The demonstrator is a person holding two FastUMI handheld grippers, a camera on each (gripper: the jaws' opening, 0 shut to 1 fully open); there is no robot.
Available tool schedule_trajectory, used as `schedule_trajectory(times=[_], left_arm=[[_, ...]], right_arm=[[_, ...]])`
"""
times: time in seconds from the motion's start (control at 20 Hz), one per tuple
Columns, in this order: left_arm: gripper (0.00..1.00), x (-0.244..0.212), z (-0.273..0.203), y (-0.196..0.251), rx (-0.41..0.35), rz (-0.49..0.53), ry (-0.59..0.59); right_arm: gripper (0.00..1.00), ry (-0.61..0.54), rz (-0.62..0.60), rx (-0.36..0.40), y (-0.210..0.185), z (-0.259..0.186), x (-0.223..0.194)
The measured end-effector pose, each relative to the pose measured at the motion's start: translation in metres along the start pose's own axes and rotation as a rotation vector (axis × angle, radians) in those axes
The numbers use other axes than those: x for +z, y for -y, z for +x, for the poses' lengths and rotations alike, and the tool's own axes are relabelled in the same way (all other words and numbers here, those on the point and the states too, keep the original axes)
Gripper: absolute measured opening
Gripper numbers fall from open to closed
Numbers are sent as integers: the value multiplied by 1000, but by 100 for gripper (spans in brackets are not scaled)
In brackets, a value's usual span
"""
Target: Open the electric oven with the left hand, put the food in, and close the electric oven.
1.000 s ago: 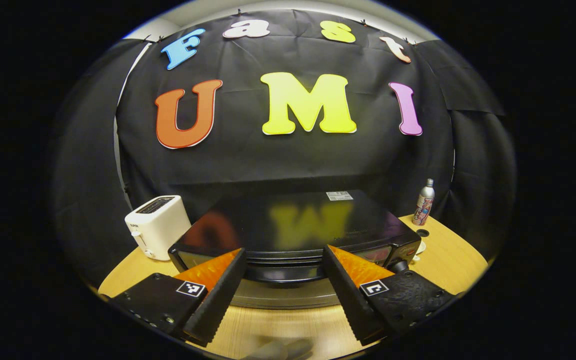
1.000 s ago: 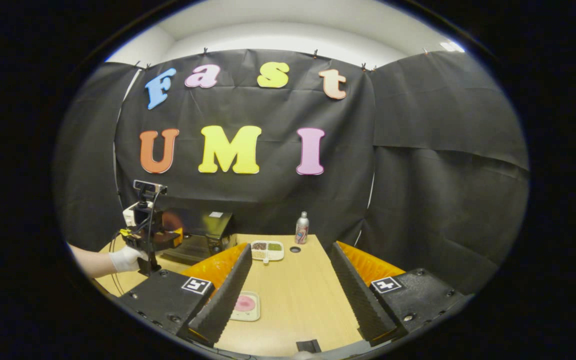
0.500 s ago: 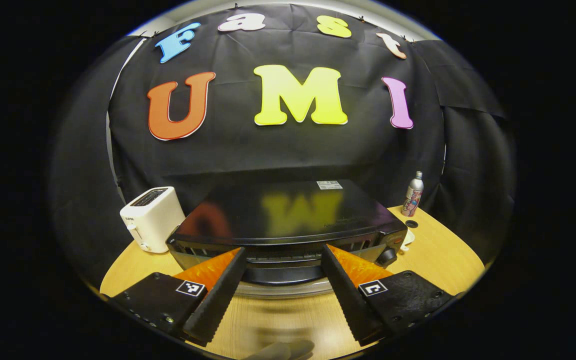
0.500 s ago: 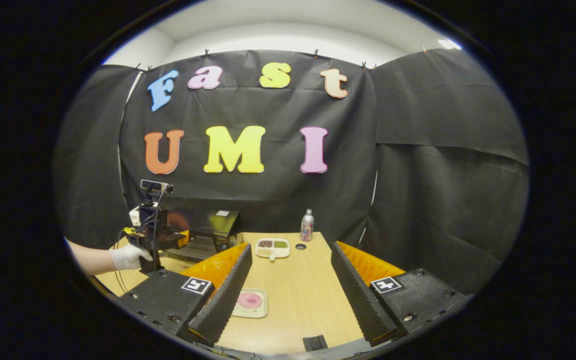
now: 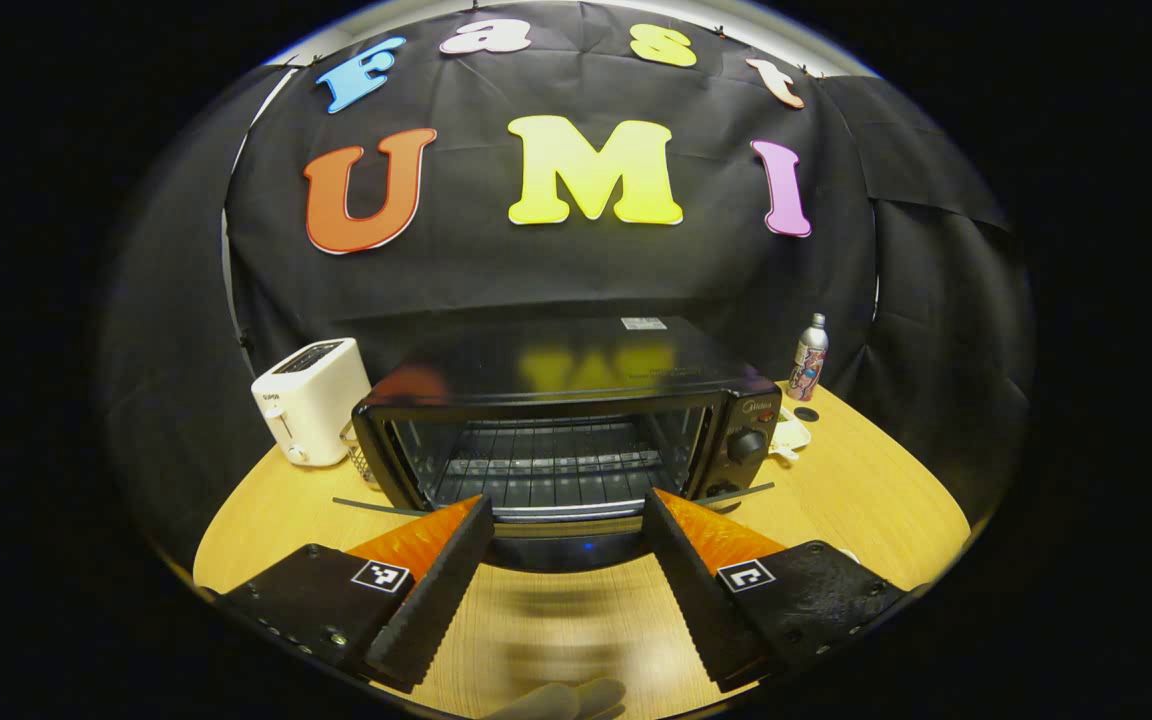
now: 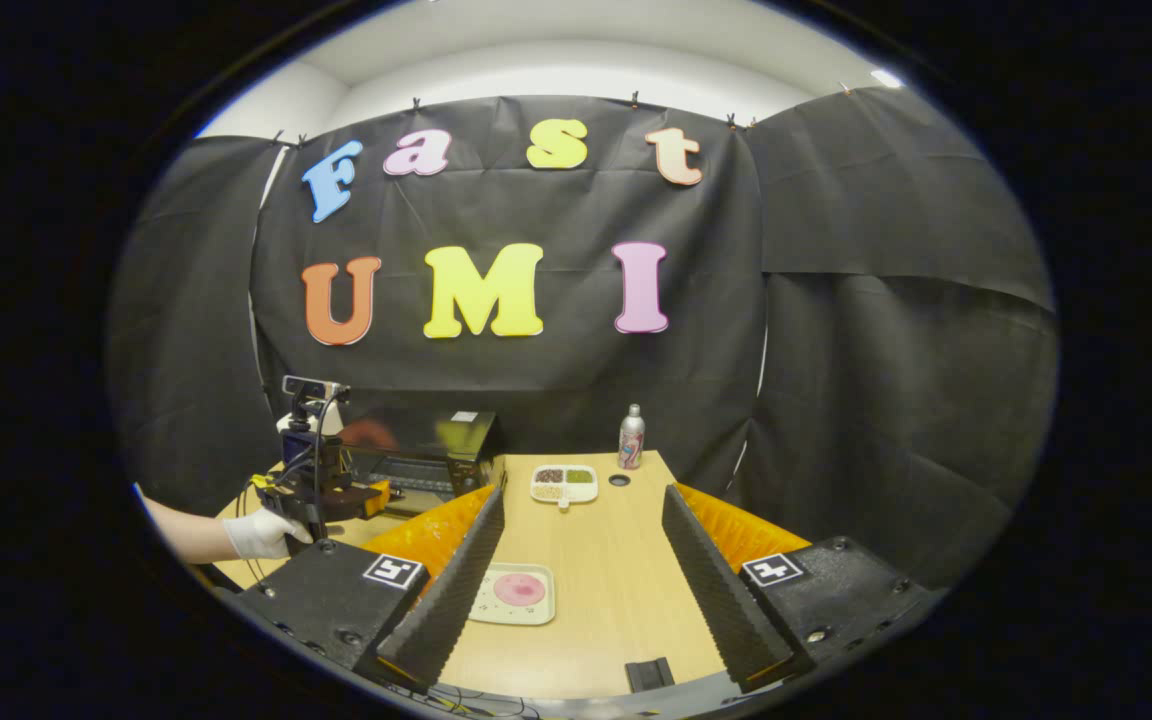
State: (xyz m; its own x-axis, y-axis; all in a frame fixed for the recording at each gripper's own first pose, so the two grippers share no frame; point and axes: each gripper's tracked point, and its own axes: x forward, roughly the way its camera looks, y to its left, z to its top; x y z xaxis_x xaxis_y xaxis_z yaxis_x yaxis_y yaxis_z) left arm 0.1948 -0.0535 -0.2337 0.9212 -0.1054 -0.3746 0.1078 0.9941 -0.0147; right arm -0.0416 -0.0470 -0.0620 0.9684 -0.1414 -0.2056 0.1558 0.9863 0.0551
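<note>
On the pale wooden surface (image 5: pixel 866 500), black electric oven (image 5: pixel 566 420) with door dropped open, wire rack bared. Left claw (image 5: pixel 566 580) spread apart before it, empty. Right claw (image 6: pixel 581 575) likewise spread, above pink food on a square cream plate (image 6: pixel 516 592).

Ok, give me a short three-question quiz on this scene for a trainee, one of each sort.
1. True or false: the oven door is down, baring the rack.
2. Which appliance stands beside the oven? A) kettle B) white toaster C) blender
3. Fill in: the pink food sits on a ___ between the right hand-held gripper fingers.

Key: 1 true. 2 B. 3 plate.
</note>
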Motion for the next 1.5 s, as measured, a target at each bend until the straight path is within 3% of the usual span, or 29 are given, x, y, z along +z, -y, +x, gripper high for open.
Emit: schedule_trajectory(times=[0.85,1.15,1.5], left_arm=[[96,-95,-25,10,17,-7,-123],[96,-135,-20,12,8,-50,-223],[95,-140,-18,12,15,-52,-227]], right_arm=[[97,-72,-11,1,-2,9,-29],[97,-94,-13,6,-7,15,-38],[97,-122,-7,-2,-6,21,-48]])
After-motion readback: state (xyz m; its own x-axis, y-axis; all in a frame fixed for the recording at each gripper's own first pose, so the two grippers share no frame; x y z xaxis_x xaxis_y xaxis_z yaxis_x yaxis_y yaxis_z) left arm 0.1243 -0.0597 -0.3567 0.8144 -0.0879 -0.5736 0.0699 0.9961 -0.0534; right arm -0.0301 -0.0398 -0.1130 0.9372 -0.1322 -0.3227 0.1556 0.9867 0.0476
